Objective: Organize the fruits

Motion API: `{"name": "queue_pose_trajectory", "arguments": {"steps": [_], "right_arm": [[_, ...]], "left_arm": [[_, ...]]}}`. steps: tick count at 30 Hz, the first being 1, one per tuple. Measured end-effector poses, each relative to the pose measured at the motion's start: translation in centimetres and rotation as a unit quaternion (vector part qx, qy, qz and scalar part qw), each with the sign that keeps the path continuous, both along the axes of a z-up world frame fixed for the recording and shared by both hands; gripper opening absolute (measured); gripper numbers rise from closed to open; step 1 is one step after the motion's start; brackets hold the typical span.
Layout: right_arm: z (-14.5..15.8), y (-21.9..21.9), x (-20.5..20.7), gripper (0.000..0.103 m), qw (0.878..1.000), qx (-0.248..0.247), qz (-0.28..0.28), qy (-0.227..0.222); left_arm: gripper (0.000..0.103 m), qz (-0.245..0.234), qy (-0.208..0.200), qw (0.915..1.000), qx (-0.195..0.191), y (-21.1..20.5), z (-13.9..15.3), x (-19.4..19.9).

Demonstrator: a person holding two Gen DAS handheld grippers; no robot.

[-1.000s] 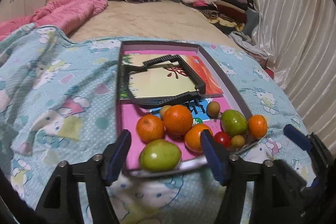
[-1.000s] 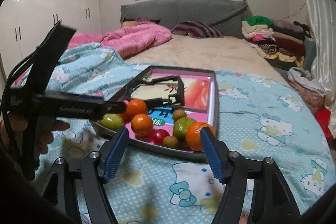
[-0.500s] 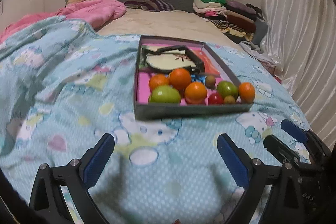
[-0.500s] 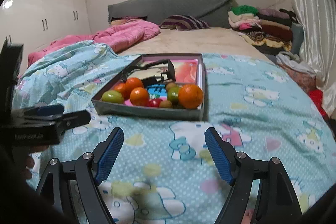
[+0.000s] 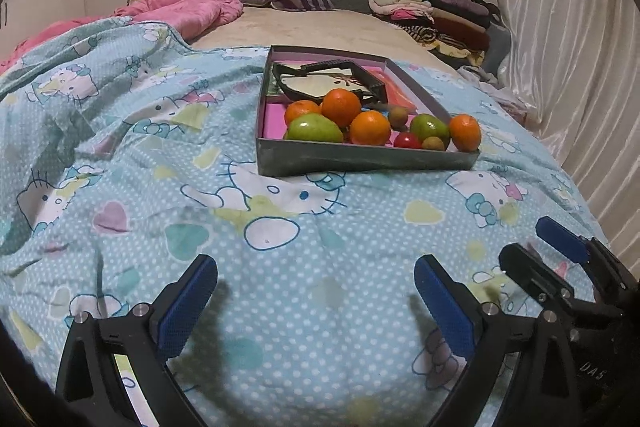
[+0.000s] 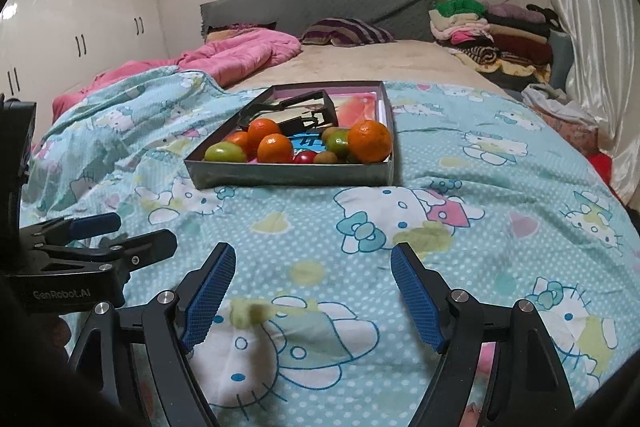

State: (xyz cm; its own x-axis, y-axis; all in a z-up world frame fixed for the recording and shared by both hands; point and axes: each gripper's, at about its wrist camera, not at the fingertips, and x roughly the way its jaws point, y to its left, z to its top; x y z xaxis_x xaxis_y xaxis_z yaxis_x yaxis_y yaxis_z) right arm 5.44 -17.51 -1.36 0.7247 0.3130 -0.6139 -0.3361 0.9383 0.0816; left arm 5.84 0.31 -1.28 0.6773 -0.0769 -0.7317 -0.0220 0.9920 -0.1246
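Observation:
A shallow grey box lies on the blue cartoon bedspread. Its near end holds several oranges, green fruits, a red tomato and small brown fruits. A black frame lies in its far end. My left gripper is open and empty, well in front of the box. My right gripper is open and empty, also well short of the box. Each gripper shows at the edge of the other's view.
A pink quilt lies at the back left and a pile of folded clothes at the back right. A white curtain hangs along the right. White wardrobes stand at the left.
Both grippers have pulled back from the box, which now lies farther off. Both have opened wider. The fruits have not moved.

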Motion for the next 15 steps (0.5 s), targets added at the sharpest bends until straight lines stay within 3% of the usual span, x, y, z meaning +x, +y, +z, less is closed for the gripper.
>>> {"name": "queue_pose_trajectory", "arguments": {"steps": [15], "right_arm": [[-0.50, -0.09, 0.27, 0.081, 1.000, 0.001, -0.002, 0.002]], "left_arm": [[0.100, 0.002, -0.002, 1.0000, 0.009, -0.30, 0.15, 0.01]]}}
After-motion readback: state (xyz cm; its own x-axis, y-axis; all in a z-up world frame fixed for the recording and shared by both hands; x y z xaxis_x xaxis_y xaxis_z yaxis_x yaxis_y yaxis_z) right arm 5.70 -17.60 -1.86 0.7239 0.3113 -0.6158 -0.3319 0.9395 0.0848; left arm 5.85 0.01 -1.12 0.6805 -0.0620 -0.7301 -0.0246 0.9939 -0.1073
